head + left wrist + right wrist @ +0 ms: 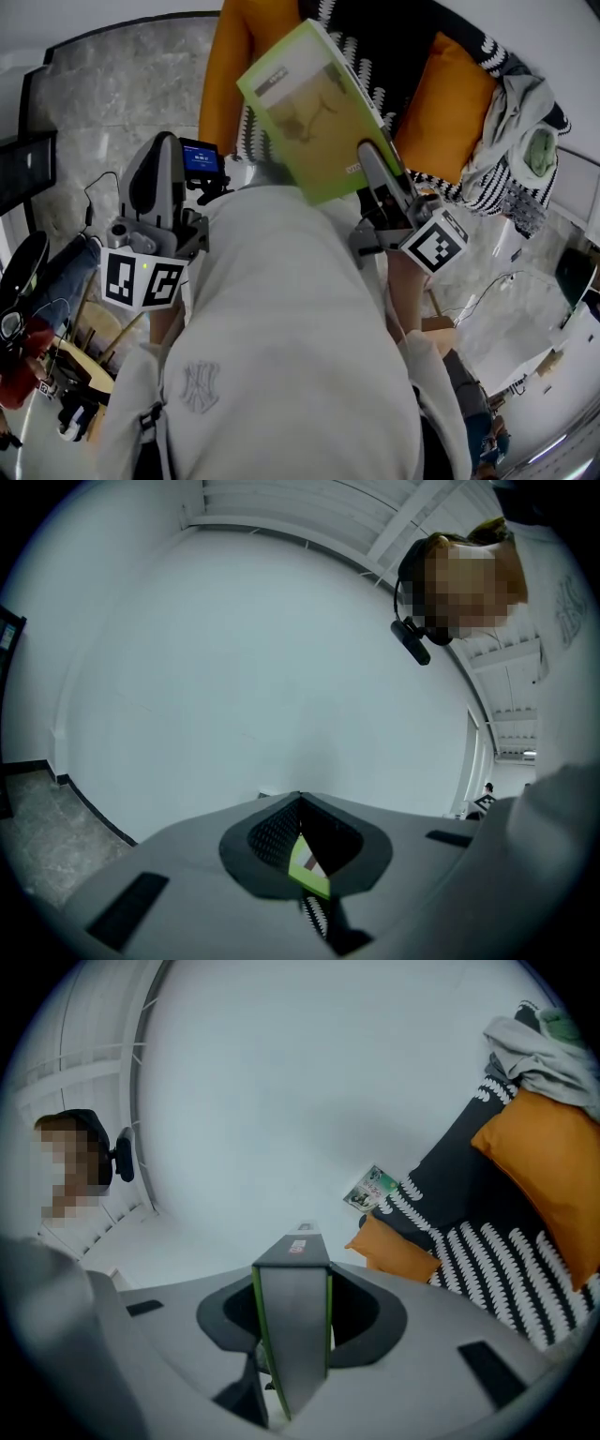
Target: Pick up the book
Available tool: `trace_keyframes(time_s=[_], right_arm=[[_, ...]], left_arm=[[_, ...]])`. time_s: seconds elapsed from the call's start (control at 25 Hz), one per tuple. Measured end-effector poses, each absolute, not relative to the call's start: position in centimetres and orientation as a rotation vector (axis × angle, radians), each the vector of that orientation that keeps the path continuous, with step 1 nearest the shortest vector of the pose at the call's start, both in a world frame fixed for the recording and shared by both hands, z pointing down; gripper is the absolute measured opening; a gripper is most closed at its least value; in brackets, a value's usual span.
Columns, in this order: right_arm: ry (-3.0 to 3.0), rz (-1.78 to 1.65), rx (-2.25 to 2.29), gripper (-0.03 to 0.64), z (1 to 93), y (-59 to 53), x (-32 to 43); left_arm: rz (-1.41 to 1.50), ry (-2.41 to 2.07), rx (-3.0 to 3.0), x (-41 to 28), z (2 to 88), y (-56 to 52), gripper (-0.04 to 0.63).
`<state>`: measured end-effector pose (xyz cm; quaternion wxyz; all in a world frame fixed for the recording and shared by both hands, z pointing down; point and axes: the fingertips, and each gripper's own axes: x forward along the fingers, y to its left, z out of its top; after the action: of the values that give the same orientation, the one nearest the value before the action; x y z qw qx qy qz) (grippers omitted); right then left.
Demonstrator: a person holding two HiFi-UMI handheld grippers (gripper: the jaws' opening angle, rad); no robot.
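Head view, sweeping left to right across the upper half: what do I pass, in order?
left gripper → book → right gripper, shut on the book → right-hand orange cushion → pile of clothes

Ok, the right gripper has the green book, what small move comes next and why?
Probably bring the left gripper under the free end of the book: the right gripper clamps it by one edge only, tilted in the air over the cushions.
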<state>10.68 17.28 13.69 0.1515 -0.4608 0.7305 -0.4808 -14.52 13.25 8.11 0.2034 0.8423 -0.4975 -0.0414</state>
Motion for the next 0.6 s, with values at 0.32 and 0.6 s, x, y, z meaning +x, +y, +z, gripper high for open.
trace_keyframes(time_s=[0.32,0.6], right_arm=[[2.091,-1.393,-1.335,0.149,13.96,17.24,10.74],[2.09,-1.392,-1.332,0.149,13.8,17.06,10.63]], left_arm=[[-0.108,-1.393,2.35,-14.64,8.15,13.07,0.009],[-0.111,-1.395,2.353,-14.77,7.96,13.03,0.009]])
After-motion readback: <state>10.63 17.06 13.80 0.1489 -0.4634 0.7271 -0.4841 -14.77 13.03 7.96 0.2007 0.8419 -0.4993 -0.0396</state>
